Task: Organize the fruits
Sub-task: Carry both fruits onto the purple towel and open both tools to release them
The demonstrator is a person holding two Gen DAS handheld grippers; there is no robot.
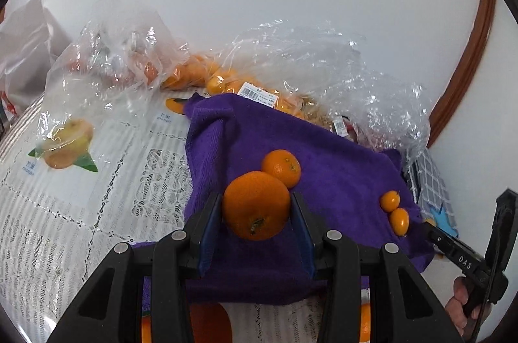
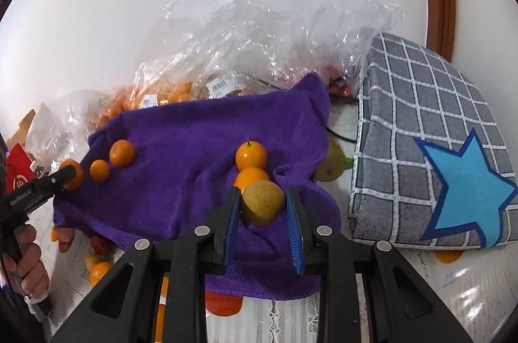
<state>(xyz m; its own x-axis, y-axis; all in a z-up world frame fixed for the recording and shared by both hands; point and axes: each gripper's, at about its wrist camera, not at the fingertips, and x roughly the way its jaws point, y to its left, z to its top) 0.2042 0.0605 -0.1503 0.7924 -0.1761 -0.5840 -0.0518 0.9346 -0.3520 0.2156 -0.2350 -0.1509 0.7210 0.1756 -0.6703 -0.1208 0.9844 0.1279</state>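
My left jaws (image 1: 257, 211) grasp an orange (image 1: 256, 205), my right jaws (image 2: 263, 200) a yellow-brown fruit (image 2: 263, 202), each just behind its matching row on the purple towel (image 2: 181, 142).

Both wrist cameras look forward and downward along their fingers, close over the purple towel (image 1: 323, 148), which both views share, the left-hand one from its left side.

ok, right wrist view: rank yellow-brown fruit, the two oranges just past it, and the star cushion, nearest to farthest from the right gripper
1. yellow-brown fruit: between the right gripper fingers, held.
2. near orange: just behind it on the purple towel.
3. far orange: next one back.
4. star cushion: off to the right, beyond the towel's edge.
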